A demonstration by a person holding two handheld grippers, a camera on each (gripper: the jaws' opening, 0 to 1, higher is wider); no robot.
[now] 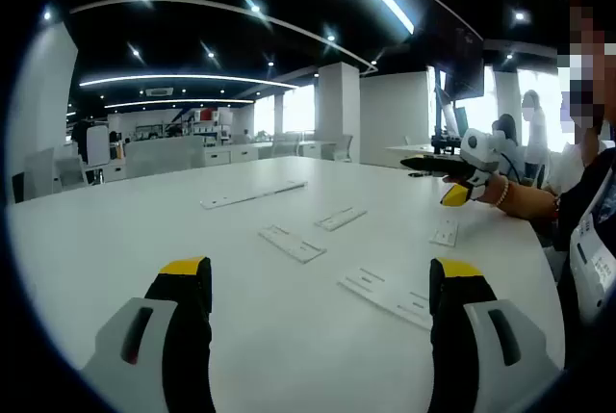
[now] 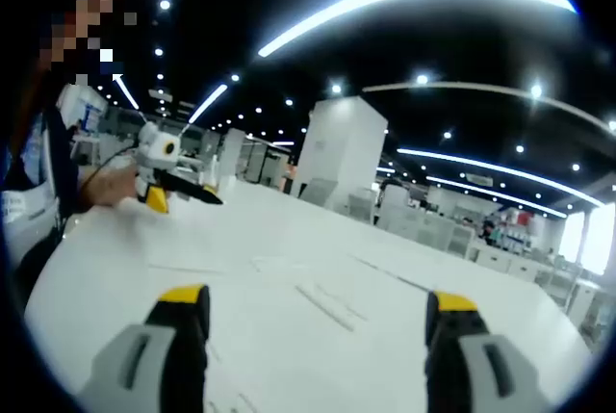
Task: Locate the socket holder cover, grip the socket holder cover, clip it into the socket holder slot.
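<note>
While both my grippers hover with fingers wide and empty, the left gripper [image 1: 322, 283] sits nearest the socket holder cover [image 1: 292, 244], lying flat on the counter [image 1: 115, 230] just ahead, long axis slanting right.

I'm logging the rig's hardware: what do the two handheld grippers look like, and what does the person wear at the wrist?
The left gripper and the right gripper each have two black jaws with yellow tips and grey outer casings. The person's wrist carries a pale beaded bracelet.
</note>
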